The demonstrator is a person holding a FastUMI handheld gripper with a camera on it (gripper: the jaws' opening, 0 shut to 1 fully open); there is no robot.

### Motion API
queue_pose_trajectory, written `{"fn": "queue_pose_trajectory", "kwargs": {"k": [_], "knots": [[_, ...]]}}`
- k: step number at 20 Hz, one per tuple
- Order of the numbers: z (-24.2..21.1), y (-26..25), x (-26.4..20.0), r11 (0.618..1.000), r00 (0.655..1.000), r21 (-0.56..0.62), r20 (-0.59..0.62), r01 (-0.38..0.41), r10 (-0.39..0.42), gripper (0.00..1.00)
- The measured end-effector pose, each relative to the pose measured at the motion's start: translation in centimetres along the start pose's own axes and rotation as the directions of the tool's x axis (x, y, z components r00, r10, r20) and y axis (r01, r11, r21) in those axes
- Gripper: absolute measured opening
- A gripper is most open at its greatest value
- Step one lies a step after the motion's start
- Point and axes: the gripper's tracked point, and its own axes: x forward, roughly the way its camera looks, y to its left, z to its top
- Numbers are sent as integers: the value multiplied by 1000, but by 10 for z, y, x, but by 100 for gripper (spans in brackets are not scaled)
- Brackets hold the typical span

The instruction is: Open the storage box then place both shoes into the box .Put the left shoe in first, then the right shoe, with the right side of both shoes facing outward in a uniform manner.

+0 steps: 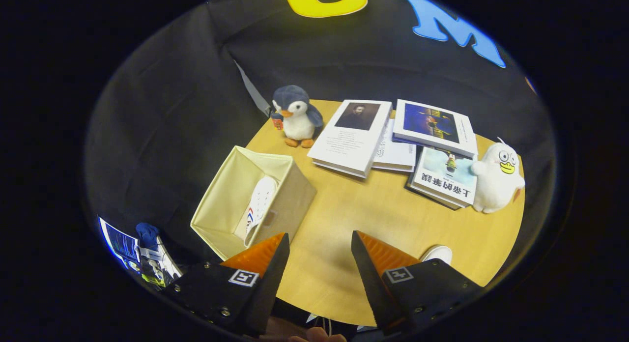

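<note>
Above the near edge of the round wooden table hangs the gripper, its two fingers spread wide apart with nothing between them but bare tabletop. At the table's left edge stands the storage box, a cream fabric cube with its top open, one lower corner just beyond the left finger. Inside it a white shoe stands on edge against the wall nearest the table's middle, a small red and blue mark on its side. Just behind the right finger, at the table's near right edge, the white tip of a second shoe shows, the rest of it hidden by the finger.

Along the far edge sits a penguin plush, upright, dark blue and white, with orange feet. Beside it lies a white book with a portrait on its cover, overlapping a thinner white booklet. Next comes a book with a blue picture cover, resting partly on a book with a pale blue cover. At the far right edge a white duck plush with a yellow bill leans against that last book. Off the table to the left, low down, some printed papers and a blue object show, too small to make out.
</note>
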Motion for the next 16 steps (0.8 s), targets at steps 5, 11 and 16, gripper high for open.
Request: {"fn": "queue_pose_trajectory", "kwargs": {"k": [5, 11, 16], "knots": [[-29, -53, -17, 996, 998, 70, -2, 56, -56, 78], [-69, -115, -23, 965, 994, 240, -9, 106, -107, 79], [-115, -161, -28, 931, 985, 322, -59, 170, -160, 79]]}}
